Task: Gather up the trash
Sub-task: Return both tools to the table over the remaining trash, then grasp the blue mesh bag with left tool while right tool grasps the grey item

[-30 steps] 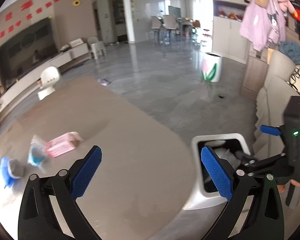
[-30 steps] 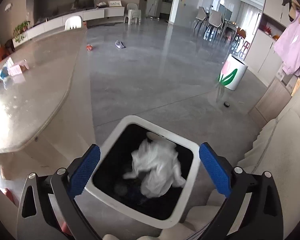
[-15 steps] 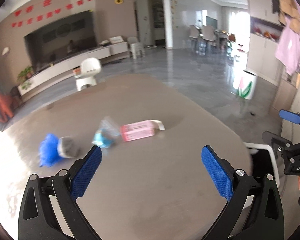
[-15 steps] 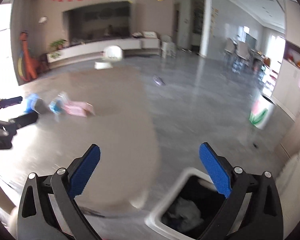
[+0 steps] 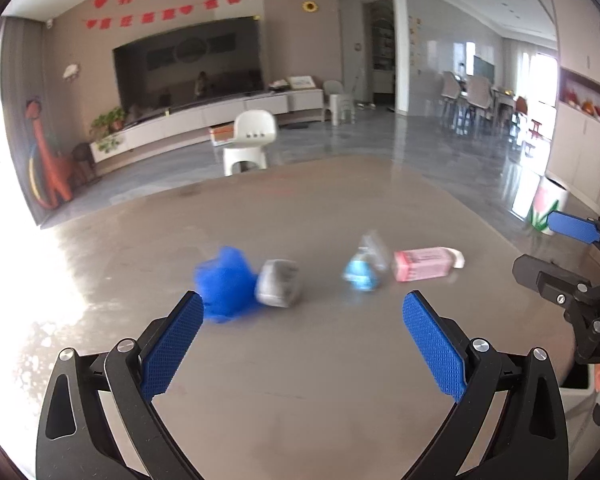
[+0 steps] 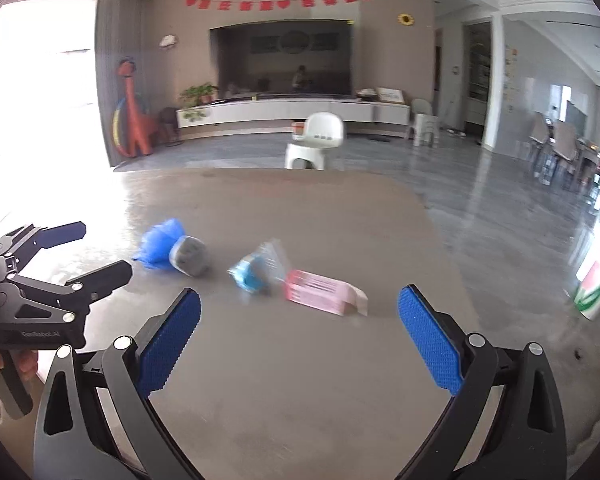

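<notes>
The counter is a broad grey-brown slab with rounded corners, and both tools hang over its near part. Beyond it lies a glossy grey floor, with a white plastic stool at the counter's far edge and a white bin with a tulip print standing on the floor off to the right.

The left tool has its blue-padded fingers spread wide with nothing between them; it also shows at the left edge of the right wrist view, gripped by a hand. The right tool is likewise spread wide and holds nothing; its tips show at the right edge of the left wrist view.

The trash lies in a loose row across the middle of the counter, well ahead of both tools. From left to right: a crumpled blue bag, touching a grey wad; then, a little apart, a clear wrapper with blue inside; and just beside that a pink carton lying on its side, its flap open at the right end. In the left wrist view the same pieces are blurred.
</notes>
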Demonstrator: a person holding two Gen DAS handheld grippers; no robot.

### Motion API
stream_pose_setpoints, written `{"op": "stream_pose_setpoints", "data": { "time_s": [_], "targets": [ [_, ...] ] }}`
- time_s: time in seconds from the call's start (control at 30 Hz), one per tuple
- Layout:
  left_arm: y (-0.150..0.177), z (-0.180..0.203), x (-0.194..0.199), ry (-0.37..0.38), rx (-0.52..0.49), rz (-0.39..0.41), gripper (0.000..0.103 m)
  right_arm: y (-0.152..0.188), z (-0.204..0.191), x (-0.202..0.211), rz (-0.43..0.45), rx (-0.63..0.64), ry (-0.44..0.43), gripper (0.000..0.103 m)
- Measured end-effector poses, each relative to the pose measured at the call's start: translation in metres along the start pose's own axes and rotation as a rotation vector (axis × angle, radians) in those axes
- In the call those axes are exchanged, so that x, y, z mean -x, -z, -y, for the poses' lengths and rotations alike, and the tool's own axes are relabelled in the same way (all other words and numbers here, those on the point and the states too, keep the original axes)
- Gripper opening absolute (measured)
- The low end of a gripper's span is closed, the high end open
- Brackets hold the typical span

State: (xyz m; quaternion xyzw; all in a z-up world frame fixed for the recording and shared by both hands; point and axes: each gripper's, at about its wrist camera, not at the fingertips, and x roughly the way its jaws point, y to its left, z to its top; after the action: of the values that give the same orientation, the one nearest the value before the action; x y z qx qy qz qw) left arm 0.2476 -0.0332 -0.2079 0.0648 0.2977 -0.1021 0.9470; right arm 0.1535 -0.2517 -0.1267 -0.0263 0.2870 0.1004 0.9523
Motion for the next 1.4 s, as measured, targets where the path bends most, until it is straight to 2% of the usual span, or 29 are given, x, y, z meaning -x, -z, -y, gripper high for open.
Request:
{"op": "stream_pose_setpoints", "data": {
  "time_s": [0.2, 0.33, 0.5, 0.7, 0.87, 0.9, 0.93, 0.97, 1.0, 1.03, 1.07, 1.2, 1.3, 1.4],
  "targets": [
    [0.003, -0.05, -0.022, -0.041, 0.042, -0.007, 0.098, -0.02, -0.048, -0.044, -0.017, 0.039, -0.061, 0.099],
    [0.001, -0.083, -0.052, -0.052, 0.102, -0.018, 0.098, -0.031, -0.073, -0.07, -0.03, 0.068, -0.082, 0.099],
    [0.003, -0.102, -0.084, -0.074, 0.131, -0.027, 0.098, -0.035, -0.099, -0.1, -0.05, 0.116, -0.091, 0.099],
    [0.011, -0.12, -0.13, -0.038, 0.166, -0.085, 0.098, -0.033, -0.113, -0.128, -0.087, 0.159, -0.067, 0.093],
    [0.01, -0.128, -0.163, 0.095, 0.214, -0.201, 0.097, -0.036, -0.101, -0.145, -0.114, 0.107, -0.073, 0.092],
    [0.011, -0.129, -0.166, 0.123, 0.213, -0.216, 0.093, -0.036, -0.101, -0.147, -0.119, 0.104, -0.069, 0.092],
    [0.011, -0.128, -0.17, 0.163, 0.201, -0.234, 0.068, -0.036, -0.102, -0.149, -0.123, 0.105, -0.073, 0.092],
    [0.011, -0.125, -0.174, 0.179, 0.184, -0.254, 0.036, -0.036, -0.104, -0.15, -0.122, 0.108, -0.073, 0.092],
    [0.012, -0.123, -0.178, 0.176, 0.167, -0.27, 0.029, -0.036, -0.106, -0.15, -0.123, 0.114, -0.072, 0.092],
    [0.013, -0.121, -0.176, 0.177, 0.152, -0.257, 0.01, -0.036, -0.109, -0.151, -0.126, 0.122, -0.072, 0.092],
    [0.012, -0.121, -0.172, 0.173, 0.149, -0.245, 0.007, -0.034, -0.111, -0.15, -0.126, 0.128, -0.071, 0.092],
    [0.008, -0.13, -0.147, 0.087, 0.142, -0.175, 0.007, -0.036, -0.117, -0.157, -0.141, 0.122, -0.08, 0.092],
    [0.002, -0.136, -0.133, 0.05, 0.141, -0.129, 0.007, -0.037, -0.124, -0.169, -0.158, 0.12, -0.092, 0.092],
    [0.001, -0.143, -0.123, 0.022, 0.145, -0.098, 0.007, -0.037, -0.13, -0.185, -0.194, 0.123, -0.102, 0.085]
  ]
}}
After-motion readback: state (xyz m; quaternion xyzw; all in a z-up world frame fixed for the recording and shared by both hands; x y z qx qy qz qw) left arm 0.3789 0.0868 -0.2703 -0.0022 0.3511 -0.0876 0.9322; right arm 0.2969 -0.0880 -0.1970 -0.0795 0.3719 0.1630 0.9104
